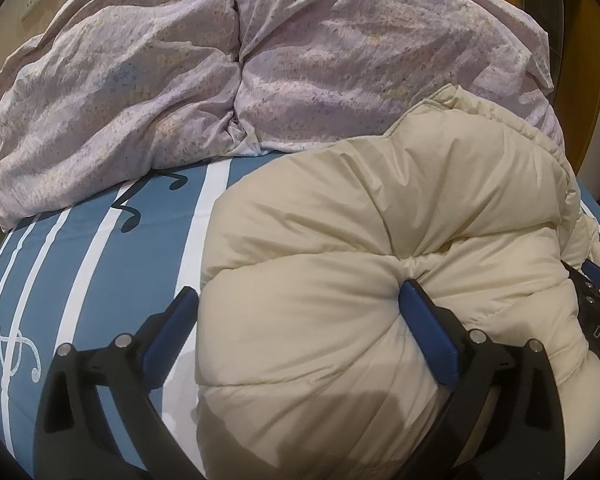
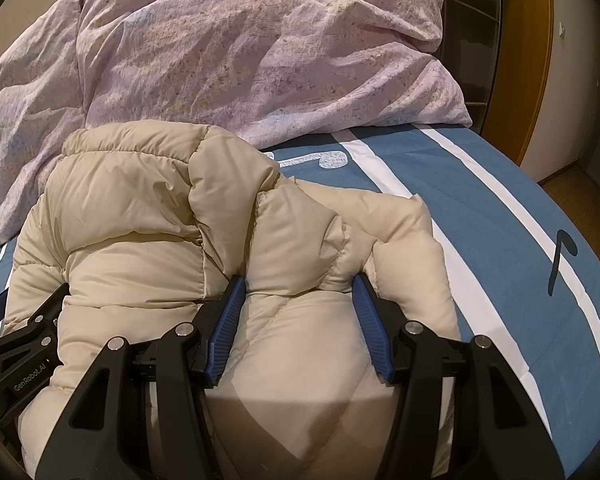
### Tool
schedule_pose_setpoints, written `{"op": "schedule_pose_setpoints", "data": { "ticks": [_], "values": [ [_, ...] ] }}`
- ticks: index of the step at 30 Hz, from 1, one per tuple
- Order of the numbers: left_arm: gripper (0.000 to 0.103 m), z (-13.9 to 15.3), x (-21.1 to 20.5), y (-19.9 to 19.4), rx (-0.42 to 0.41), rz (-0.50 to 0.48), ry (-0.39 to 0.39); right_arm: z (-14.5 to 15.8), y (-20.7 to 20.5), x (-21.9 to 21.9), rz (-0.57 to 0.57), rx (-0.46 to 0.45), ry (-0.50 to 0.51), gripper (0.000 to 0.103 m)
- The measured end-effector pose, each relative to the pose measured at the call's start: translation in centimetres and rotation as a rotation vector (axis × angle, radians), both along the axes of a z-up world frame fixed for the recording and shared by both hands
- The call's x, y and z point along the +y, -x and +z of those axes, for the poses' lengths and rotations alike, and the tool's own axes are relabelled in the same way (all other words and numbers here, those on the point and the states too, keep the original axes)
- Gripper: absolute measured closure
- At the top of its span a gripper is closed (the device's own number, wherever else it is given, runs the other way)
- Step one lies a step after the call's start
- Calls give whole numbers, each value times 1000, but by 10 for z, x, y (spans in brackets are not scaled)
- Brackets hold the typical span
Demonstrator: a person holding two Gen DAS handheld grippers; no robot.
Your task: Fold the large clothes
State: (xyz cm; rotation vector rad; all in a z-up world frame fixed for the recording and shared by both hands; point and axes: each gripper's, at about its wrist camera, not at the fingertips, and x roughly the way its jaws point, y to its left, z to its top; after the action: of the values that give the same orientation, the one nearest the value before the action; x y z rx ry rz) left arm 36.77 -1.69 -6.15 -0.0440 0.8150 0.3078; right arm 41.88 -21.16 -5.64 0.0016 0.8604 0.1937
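Note:
A cream puffer jacket (image 1: 340, 220) lies bunched on the blue striped bed sheet (image 1: 100, 260). My left gripper (image 1: 300, 288) straddles its rounded left end with the jaws wide. The right finger (image 1: 424, 320) dents the padding, while the left finger (image 1: 172, 328) stands beside the jacket's edge with a sliver of sheet showing between. My right gripper (image 2: 298, 284) is shut on a thick fold of the jacket (image 2: 140, 220) near its right side, and the padding bulges between both blue pads. Each gripper's black body shows at the edge of the other's view.
A crumpled pink floral duvet (image 1: 220, 60) is heaped at the head of the bed, touching the jacket's far side. The sheet (image 2: 500, 220) extends to the right of the jacket. A wooden door frame (image 2: 528, 60) and floor lie beyond the bed's right edge.

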Motion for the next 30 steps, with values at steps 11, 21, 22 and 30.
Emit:
{"op": "schedule_pose_setpoints", "data": {
  "ticks": [11, 21, 22, 30],
  "values": [
    [2, 0, 1, -1, 2, 2, 8, -1, -1, 0, 0, 0, 0, 45],
    [2, 5, 6, 6, -18, 9, 41, 2, 0, -2, 5, 8, -13, 44],
    [2, 7, 7, 10, -15, 8, 46, 3, -1, -3, 11, 17, -22, 44],
    [3, 42, 24, 68, -33, -70, 87, 21, 19, -50, 55, 78, -249, 23]
  ]
}}
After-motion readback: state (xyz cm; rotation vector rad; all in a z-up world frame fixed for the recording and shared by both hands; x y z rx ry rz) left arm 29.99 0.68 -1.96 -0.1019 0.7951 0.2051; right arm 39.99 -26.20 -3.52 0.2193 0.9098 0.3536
